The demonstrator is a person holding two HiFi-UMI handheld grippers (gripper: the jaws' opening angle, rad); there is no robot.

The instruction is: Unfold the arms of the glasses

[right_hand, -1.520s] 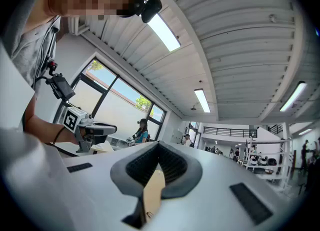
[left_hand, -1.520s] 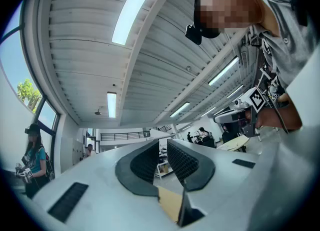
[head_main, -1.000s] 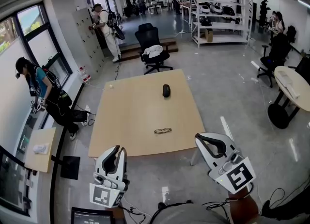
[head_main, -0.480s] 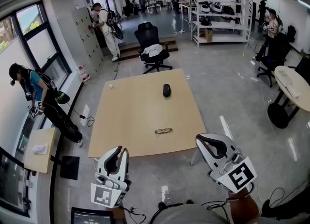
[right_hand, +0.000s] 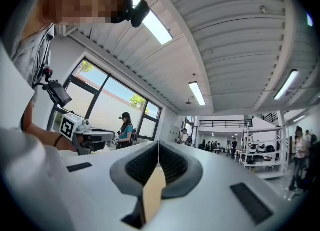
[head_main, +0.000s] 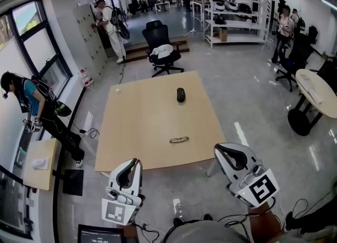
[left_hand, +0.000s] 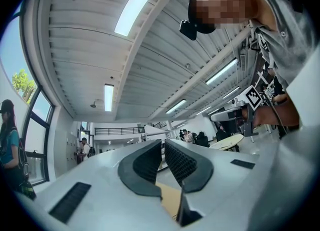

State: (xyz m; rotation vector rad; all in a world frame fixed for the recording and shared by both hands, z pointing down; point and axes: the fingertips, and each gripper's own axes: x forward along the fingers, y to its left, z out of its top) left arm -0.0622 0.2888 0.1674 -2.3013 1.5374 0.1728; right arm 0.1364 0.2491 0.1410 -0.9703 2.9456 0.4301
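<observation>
Head view: a pale wooden worktop [head_main: 142,131] stands on a shiny grey floor. The glasses [head_main: 179,140] lie on it toward the near edge, right of its middle, with nothing touching them. Whether their arms are folded is too small to tell. A small dark object [head_main: 180,94] sits farther back on the same worktop, well apart from the glasses. Both tongs hang in the air short of the near edge: the left tongs [head_main: 128,169] below the near left corner and the right tongs [head_main: 227,154] off the near right corner, each well apart from the glasses. Beyond the worktop are a black office chair [head_main: 160,44] with something white on its seat, a white shelving rack [head_main: 231,10], and a round table [head_main: 318,92] at the right edge. A person in a teal top [head_main: 31,100] bends forward by the windows on the left.

Left gripper view: the left tongs [left_hand: 163,147] point slightly upward at the ceiling and its strip lights. Their ribbed black pads stand a narrow slit apart with nothing between them. A wedge of the worktop shows low in the gap.

Right gripper view: the right tongs [right_hand: 158,147] are together, their pads meeting along a thin line and holding nothing. The windows and the white rack lie beyond them.
</observation>
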